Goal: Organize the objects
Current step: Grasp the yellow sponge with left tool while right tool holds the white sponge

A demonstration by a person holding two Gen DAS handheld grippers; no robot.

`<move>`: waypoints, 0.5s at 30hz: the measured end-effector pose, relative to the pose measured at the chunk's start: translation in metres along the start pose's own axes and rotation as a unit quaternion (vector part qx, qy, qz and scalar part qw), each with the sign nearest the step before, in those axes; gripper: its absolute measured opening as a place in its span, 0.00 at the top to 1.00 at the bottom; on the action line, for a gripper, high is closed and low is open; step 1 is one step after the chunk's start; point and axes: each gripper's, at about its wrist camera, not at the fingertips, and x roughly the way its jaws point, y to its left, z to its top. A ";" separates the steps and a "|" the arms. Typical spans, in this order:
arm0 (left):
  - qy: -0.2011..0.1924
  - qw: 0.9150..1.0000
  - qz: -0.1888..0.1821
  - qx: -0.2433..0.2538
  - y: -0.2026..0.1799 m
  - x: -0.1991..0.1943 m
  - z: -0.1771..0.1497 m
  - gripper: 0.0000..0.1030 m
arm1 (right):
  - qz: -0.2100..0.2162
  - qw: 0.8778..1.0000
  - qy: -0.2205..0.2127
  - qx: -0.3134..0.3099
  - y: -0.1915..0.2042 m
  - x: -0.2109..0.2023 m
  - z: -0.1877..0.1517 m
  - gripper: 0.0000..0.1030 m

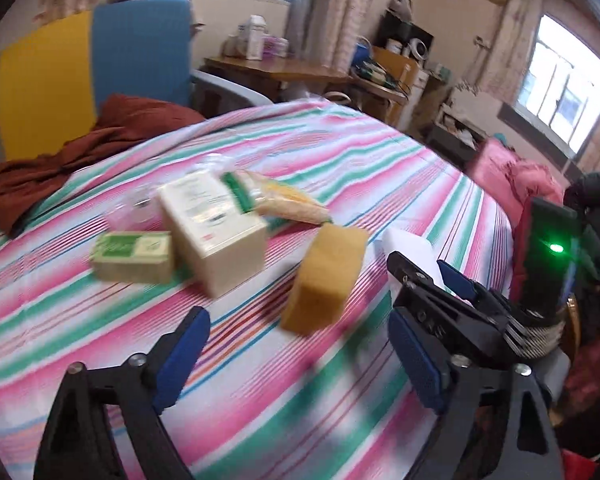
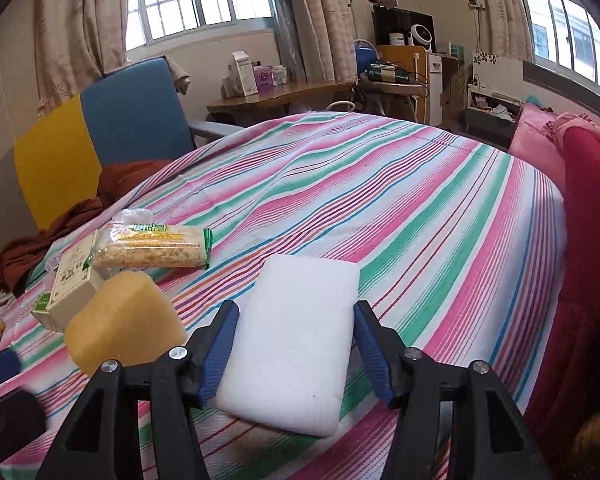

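On the striped bedspread (image 1: 340, 152) lie a yellow sponge (image 1: 324, 280), a cream box (image 1: 212, 232), a green packet (image 1: 134, 255) and a bag of yellow snack (image 1: 288, 198). My left gripper (image 1: 296, 356) is open and empty, just short of the sponge. My right gripper (image 2: 294, 350) has its pads on both sides of a white foam block (image 2: 296, 340) that rests on the bed. In the right wrist view the sponge (image 2: 120, 320), box (image 2: 74, 284) and snack bag (image 2: 156, 250) lie to the left. The right gripper also shows in the left wrist view (image 1: 424, 280).
A rust-brown cloth (image 1: 60, 160) lies at the bed's far left by a yellow and blue chair (image 1: 100, 72). Pink and red bedding (image 2: 572, 184) is piled on the right. A wooden desk (image 2: 284, 96) stands beyond the bed.
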 end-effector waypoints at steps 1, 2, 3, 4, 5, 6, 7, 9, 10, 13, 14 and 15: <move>0.003 1.000 -0.002 0.010 -0.002 0.006 0.002 0.18 | 0.004 1.000 -0.001 0.004 -0.002 0.000 0.000 0.43; 0.007 1.000 -0.002 0.018 -0.004 0.012 0.004 0.22 | 0.007 1.000 -0.002 0.008 -0.003 0.000 0.000 0.43; 0.011 1.000 -0.004 0.022 -0.005 0.018 0.006 0.25 | 0.010 1.000 -0.003 0.011 -0.004 0.000 0.000 0.43; 0.014 1.000 -0.011 0.021 -0.003 0.023 0.007 0.29 | 0.011 1.000 -0.003 0.013 -0.005 0.001 0.000 0.43; 0.018 1.000 -0.018 0.018 -0.002 0.028 0.008 0.32 | 0.012 1.000 -0.002 0.014 -0.005 0.002 0.000 0.43; 0.024 0.999 -0.024 0.010 0.001 0.033 0.009 0.34 | 0.012 1.000 -0.003 0.013 -0.005 0.002 0.000 0.43; 0.026 0.999 -0.032 0.004 0.003 0.037 0.009 0.39 | 0.012 1.000 -0.003 0.012 -0.004 0.002 0.000 0.42; 0.035 0.998 -0.043 -0.002 0.007 0.044 0.009 0.46 | 0.012 1.000 -0.002 0.013 -0.004 0.003 0.000 0.42; 0.038 0.999 -0.038 -0.001 0.008 0.047 0.008 0.54 | 0.011 1.000 -0.002 0.013 -0.004 0.003 0.000 0.42; 0.025 0.999 -0.039 0.015 0.007 0.047 0.005 0.65 | 0.009 1.000 -0.002 0.011 -0.003 0.004 0.000 0.42; 0.017 0.999 -0.029 0.032 0.004 0.045 0.003 0.67 | 0.009 1.000 -0.003 0.011 -0.003 0.004 0.000 0.42; 0.014 0.999 -0.024 0.042 0.002 0.045 0.002 0.67 | 0.009 1.000 -0.003 0.012 -0.003 0.004 0.000 0.42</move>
